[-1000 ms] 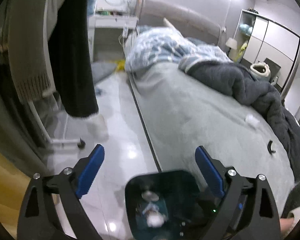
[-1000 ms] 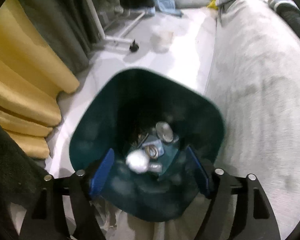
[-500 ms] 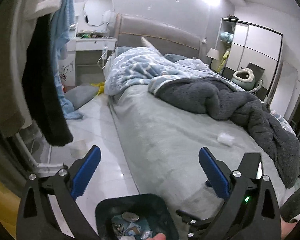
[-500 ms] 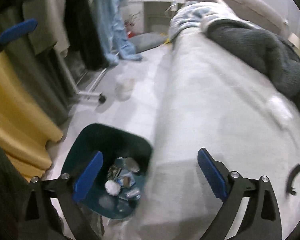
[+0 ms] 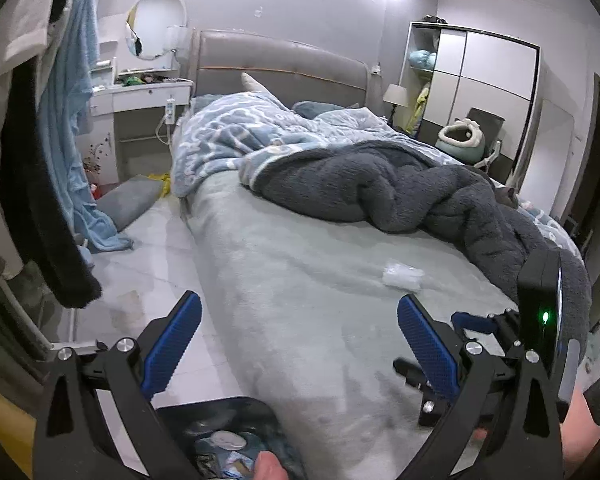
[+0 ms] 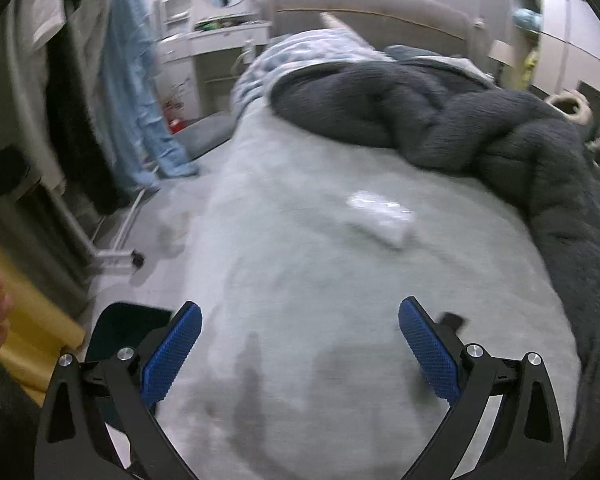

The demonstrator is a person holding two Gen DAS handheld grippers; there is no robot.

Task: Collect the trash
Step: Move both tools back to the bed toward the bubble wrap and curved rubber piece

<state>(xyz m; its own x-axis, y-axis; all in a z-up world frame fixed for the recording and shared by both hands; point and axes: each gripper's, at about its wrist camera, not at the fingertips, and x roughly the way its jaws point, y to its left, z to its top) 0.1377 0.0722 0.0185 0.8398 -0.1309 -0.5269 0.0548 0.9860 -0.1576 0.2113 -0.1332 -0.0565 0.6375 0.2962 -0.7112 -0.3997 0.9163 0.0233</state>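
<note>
You have swung both grippers up from the bin (image 5: 236,420) toward the bed (image 6: 300,280); their fingers have just spread apart, empty, with the wrapper (image 6: 382,214) far ahead.

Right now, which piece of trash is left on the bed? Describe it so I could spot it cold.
Start at the bed with its pale grey-green cover. Below the heaped dark grey blanket lies a small crumpled white wrapper, the only white, shiny scrap on the bare cover.

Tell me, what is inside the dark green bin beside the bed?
In the bin, a round silver lid and bluish wrappers show. The left gripper's frame and a fingertip cover the rest.
</note>
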